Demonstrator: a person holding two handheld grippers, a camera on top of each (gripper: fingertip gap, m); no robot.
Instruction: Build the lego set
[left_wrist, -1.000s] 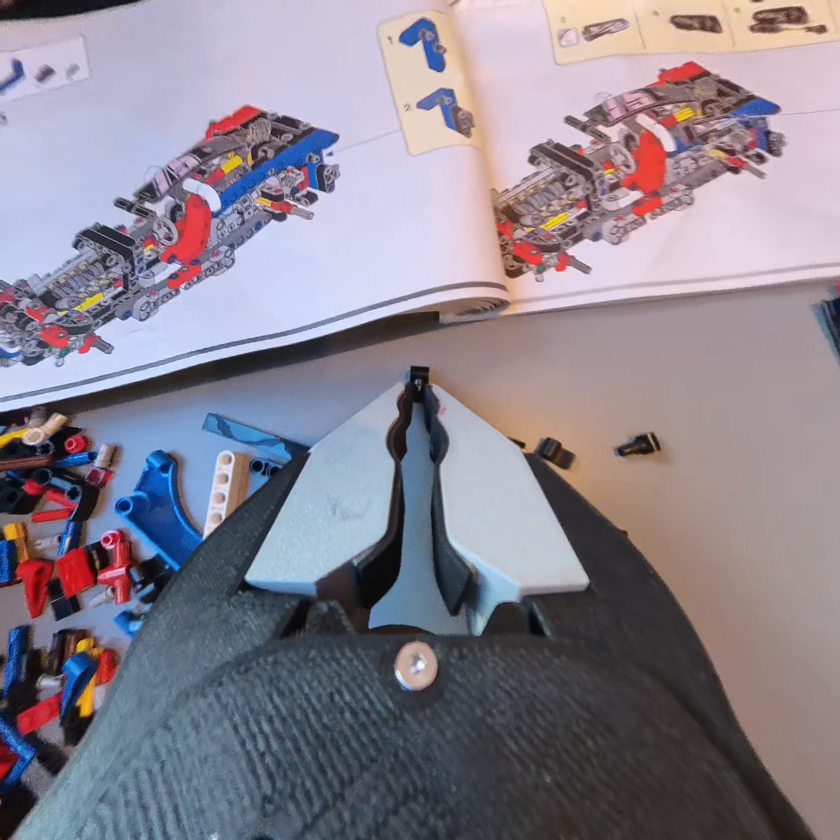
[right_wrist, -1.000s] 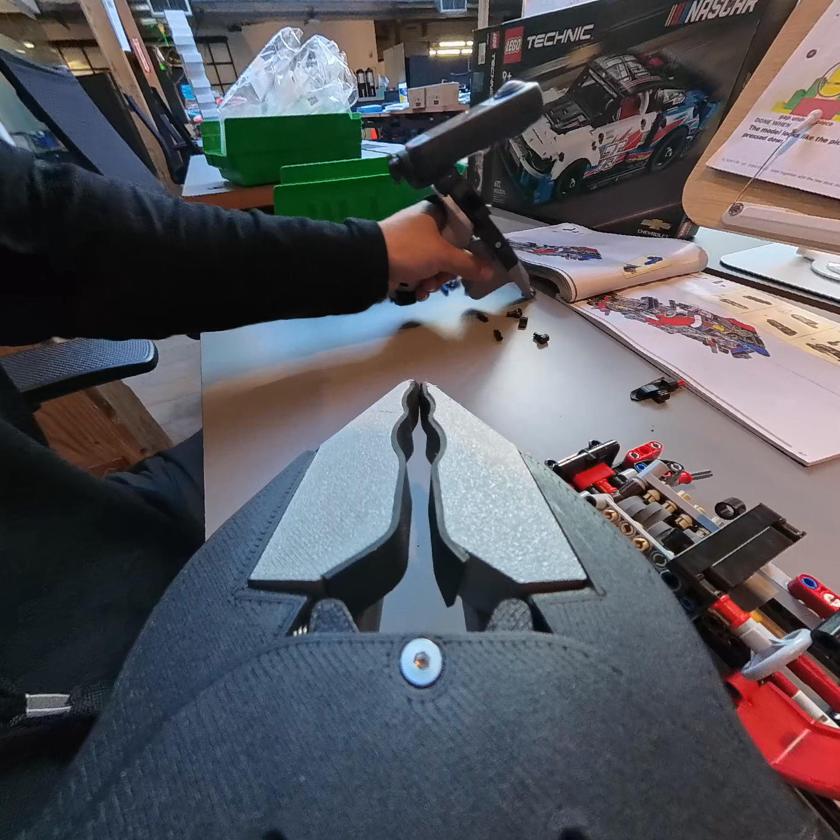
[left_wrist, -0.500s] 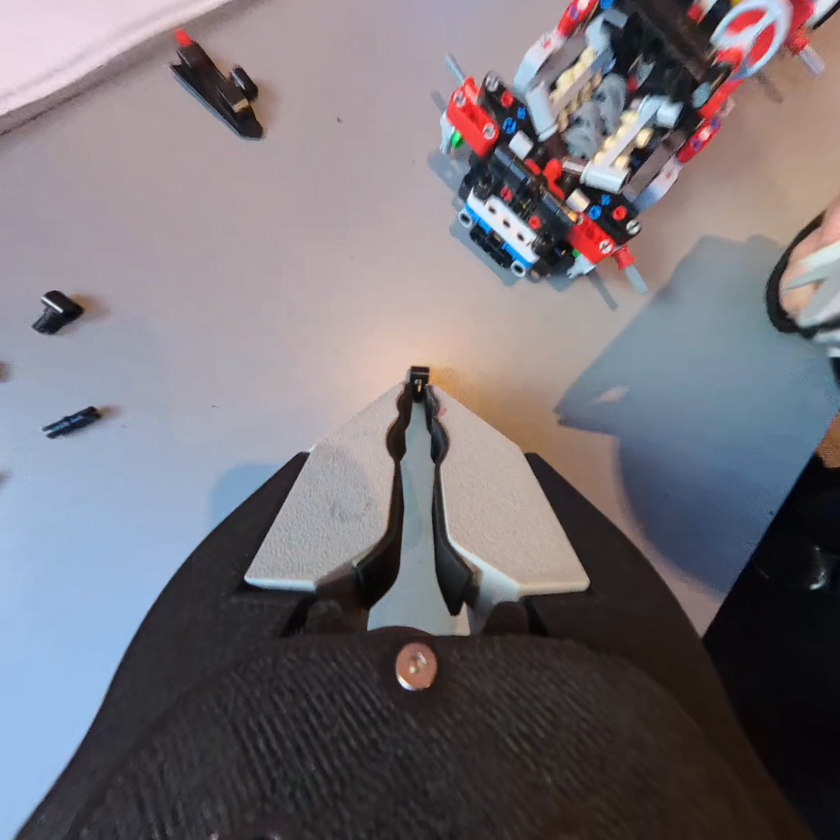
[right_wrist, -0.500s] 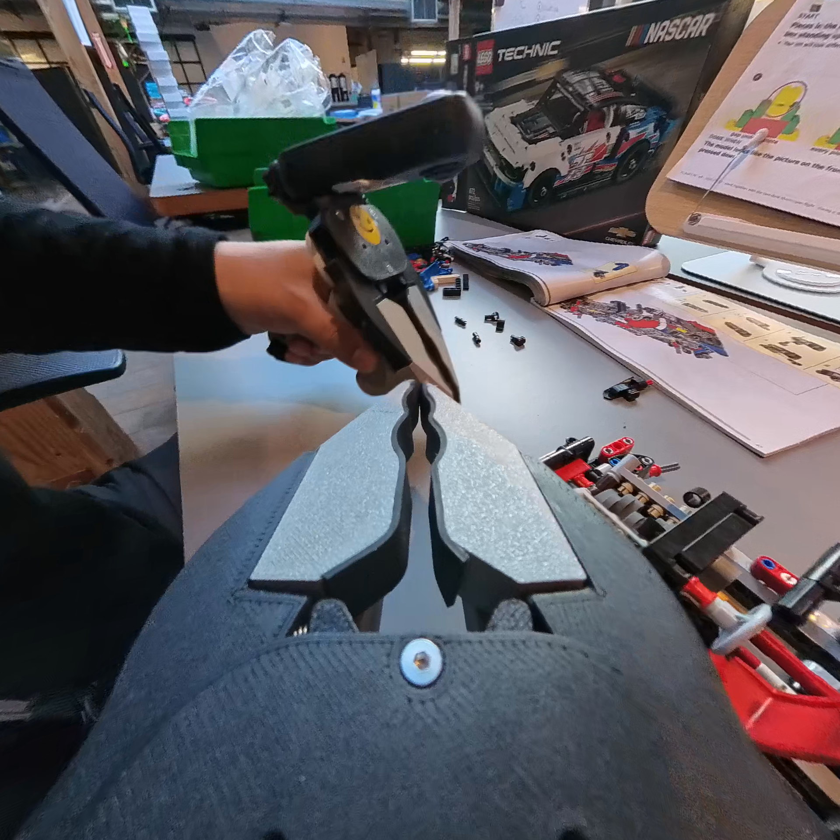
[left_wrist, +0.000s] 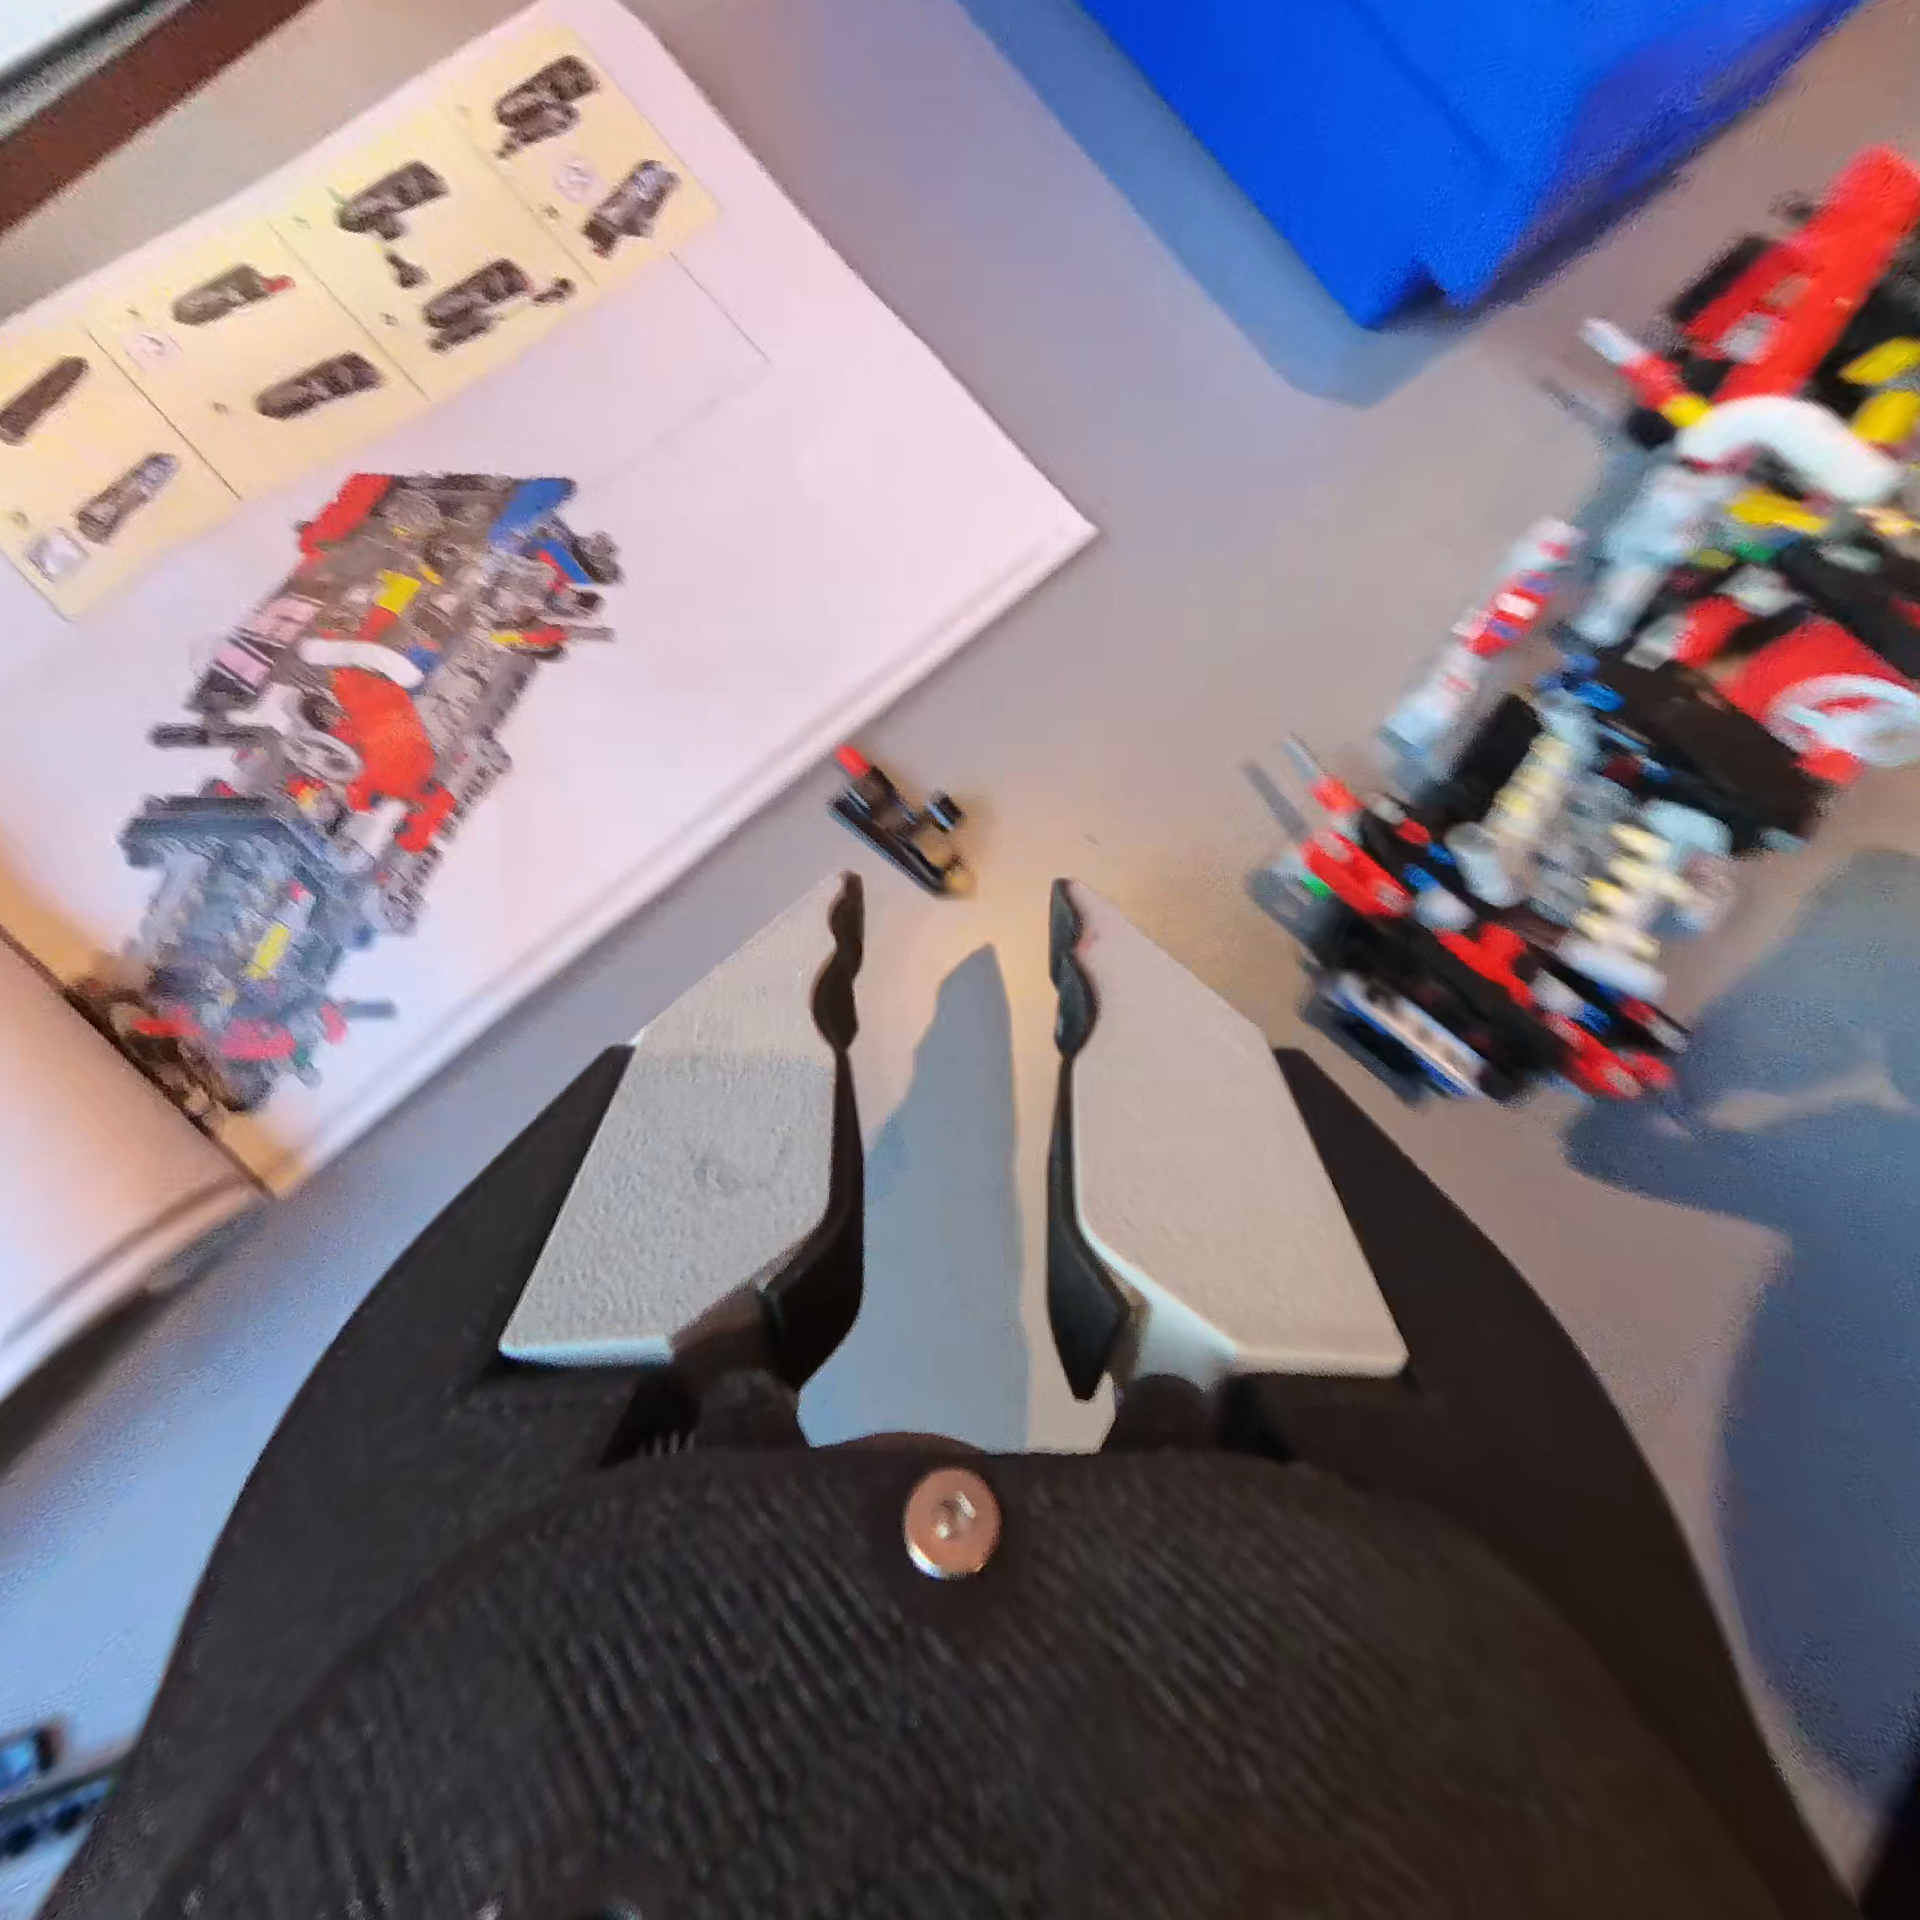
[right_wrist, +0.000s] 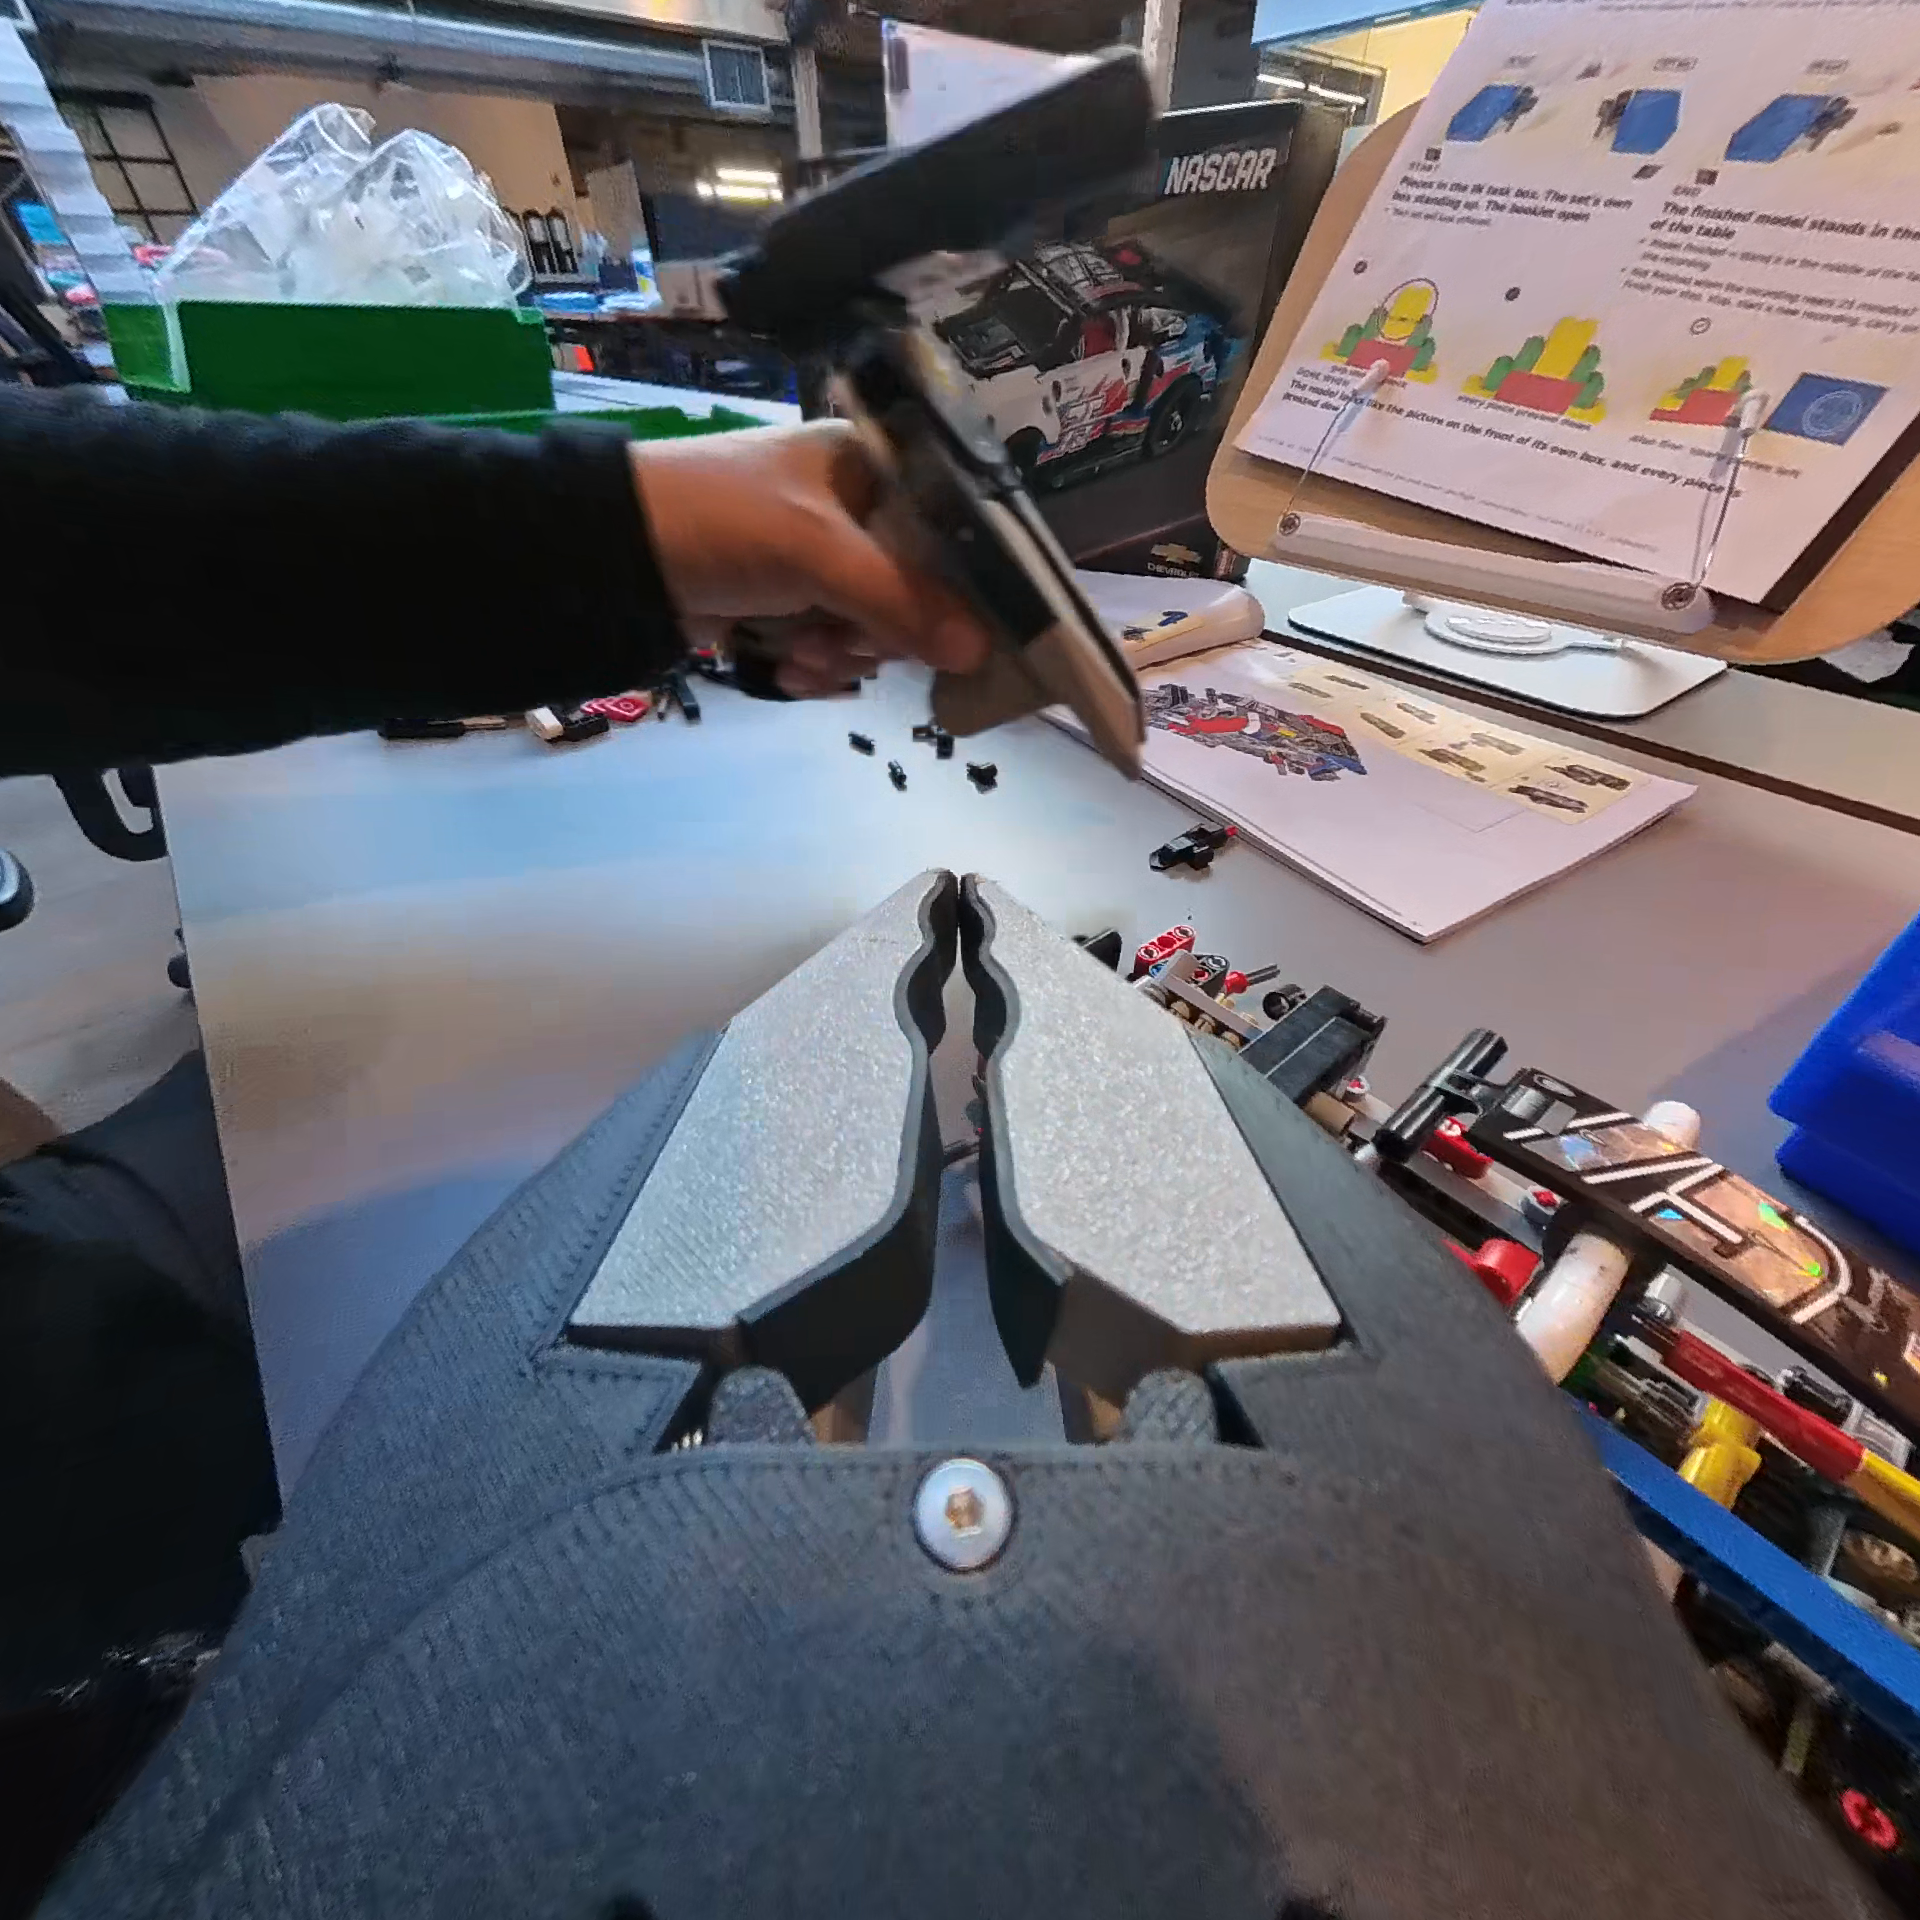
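The left gripper (left_wrist: 951, 904) hangs above the grey counter (left_wrist: 1174, 582) with its jaws parted by a moderate gap and nothing between them. The left wrist view is motion-blurred, so fine detail is uncertain.

Key relation: a small black sub-assembly with a red pin end (left_wrist: 899, 821) lies on the counter just beyond the jaw tips, at about 12 o'clock and slightly toward 11. Its long axis runs from 10 o'clock to 4 o'clock, oblique to the jaw opening. It rests close to the corner of the open instruction booklet (left_wrist: 644, 582) but apart from it. The left gripper is clearly the nearer of the two. In judgement, a grasp here calls for a short advance and a small wrist rotation so the jaws close across the narrow side.

The partly built car chassis (left_wrist: 1621, 831) sits at 2 o'clock from the left jaws, well apart from the small piece. It shows black, red, white and yellow elements with a white curved part on top. A blue bin (left_wrist: 1455, 156) stands at 1 o'clock.

The right gripper (right_wrist: 958, 891) has its jaws closed tip to tip with nothing visible between them. The chassis lies at its 4 o'clock. In the right wrist view the small black piece (right_wrist: 1190, 847) lies at 1 o'clock, and loose black pins (right_wrist: 925, 753) are scattered at 12 o'clock.
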